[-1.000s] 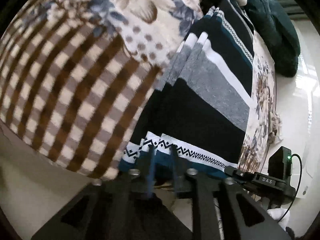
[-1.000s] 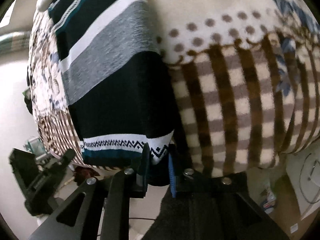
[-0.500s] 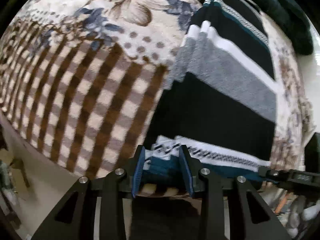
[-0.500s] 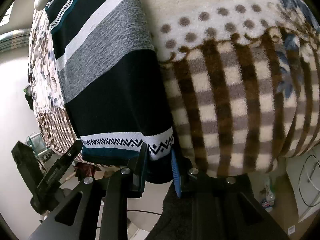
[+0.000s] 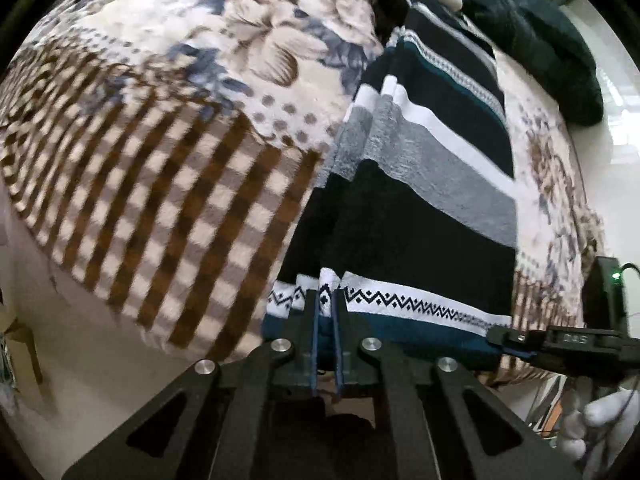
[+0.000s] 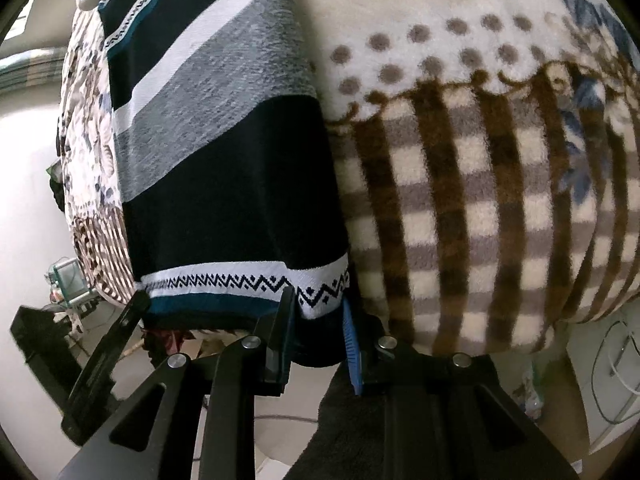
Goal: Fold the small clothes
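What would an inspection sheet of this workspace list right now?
Surface: fleece blanket with brown checks and flowers.
Job's things: striped knit garment lying flat, patterned hem toward the cameras.
Clutter: dark green cloth beyond the garment.
Grippers: left hand-held gripper shut on the hem's left corner; right hand-held gripper closed on the right corner.
Cables: black lead on the right gripper's box; white wires on the floor.
Surroundings: pale floor, small items lower left, too blurred to name.
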